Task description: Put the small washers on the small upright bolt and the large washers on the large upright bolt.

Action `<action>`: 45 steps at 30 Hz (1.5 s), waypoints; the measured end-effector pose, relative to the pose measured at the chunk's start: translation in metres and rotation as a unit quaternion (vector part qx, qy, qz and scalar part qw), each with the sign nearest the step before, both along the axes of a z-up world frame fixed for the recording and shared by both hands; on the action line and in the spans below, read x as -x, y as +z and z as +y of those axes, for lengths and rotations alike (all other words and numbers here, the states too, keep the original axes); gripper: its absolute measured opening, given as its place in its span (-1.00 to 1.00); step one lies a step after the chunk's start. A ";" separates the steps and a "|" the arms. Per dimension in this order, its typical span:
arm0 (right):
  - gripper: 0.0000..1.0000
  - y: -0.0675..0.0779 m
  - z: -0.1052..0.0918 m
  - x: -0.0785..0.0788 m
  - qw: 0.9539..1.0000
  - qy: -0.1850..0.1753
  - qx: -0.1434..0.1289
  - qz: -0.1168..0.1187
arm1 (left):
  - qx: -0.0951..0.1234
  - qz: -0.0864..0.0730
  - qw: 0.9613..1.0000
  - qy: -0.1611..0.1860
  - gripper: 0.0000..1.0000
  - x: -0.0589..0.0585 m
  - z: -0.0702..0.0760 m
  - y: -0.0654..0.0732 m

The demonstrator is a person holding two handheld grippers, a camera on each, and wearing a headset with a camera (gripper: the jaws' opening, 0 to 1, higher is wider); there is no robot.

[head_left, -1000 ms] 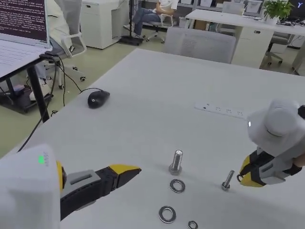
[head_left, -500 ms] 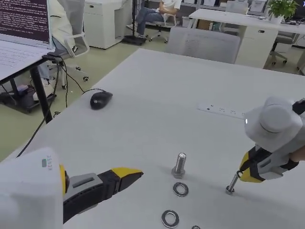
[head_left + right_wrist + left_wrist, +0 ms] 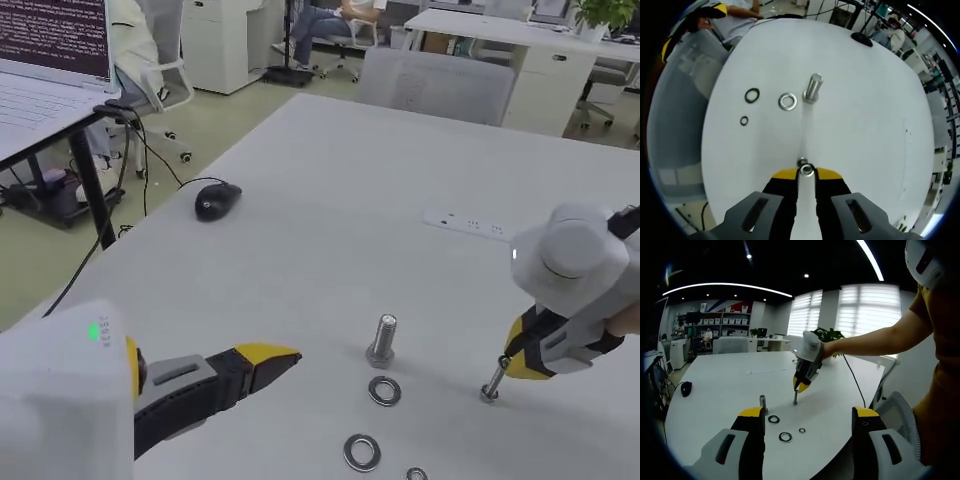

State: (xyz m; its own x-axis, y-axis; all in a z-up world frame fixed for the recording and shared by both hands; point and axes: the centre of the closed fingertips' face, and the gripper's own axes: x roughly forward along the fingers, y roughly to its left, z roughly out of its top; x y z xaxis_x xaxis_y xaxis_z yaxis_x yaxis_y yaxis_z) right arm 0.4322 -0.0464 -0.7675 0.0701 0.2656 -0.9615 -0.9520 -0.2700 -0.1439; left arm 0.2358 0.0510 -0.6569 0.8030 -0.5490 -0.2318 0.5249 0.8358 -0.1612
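The large upright bolt (image 3: 381, 340) stands mid-table with two large washers (image 3: 383, 390) (image 3: 362, 452) and a small washer (image 3: 416, 474) lying flat in front of it. To its right the small bolt (image 3: 492, 381) leans. My right gripper (image 3: 512, 365) is at the bolt's top, shut on a small washer (image 3: 806, 171) that sits right over the bolt's tip. The right gripper view has the large bolt (image 3: 812, 89) and the loose washers (image 3: 788, 101) further ahead. My left gripper (image 3: 810, 415) hovers open at the near left, a good way short of the washers (image 3: 785, 437).
A black mouse (image 3: 217, 200) lies at the table's far left and a white power strip (image 3: 465, 225) at the far right. A grey chair (image 3: 430, 85) stands behind the table, and a laptop (image 3: 50, 60) sits on a stand to the left.
My right gripper has moved left onto the top of the small bolt, which now leans. The left gripper has hardly moved; the head camera has shifted.
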 end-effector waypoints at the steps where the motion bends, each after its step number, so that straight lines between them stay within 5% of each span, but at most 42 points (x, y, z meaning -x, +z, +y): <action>1: -0.75 -0.001 0.000 -0.001 1.000 0.001 0.001 -0.001 | 0.001 0.000 1.000 0.001 0.40 0.000 0.000 0.000; 25: -0.74 -0.042 0.001 -0.005 1.000 0.013 0.019 0.010 | 0.007 0.016 1.000 0.011 0.39 0.001 0.006 -0.011; 45: -0.66 -0.043 -0.002 -0.004 1.000 0.008 0.011 0.009 | 0.008 0.017 1.000 0.016 0.39 -0.001 0.005 -0.009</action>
State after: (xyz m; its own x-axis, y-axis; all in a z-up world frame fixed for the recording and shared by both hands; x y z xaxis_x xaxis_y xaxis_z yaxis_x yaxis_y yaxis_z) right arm 0.4364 -0.0488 -0.8107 0.0479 0.2447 -0.9684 -0.9498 -0.2889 -0.1200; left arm 0.2364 0.0558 -0.6663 0.8121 -0.5270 -0.2506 0.4922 0.8493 -0.1910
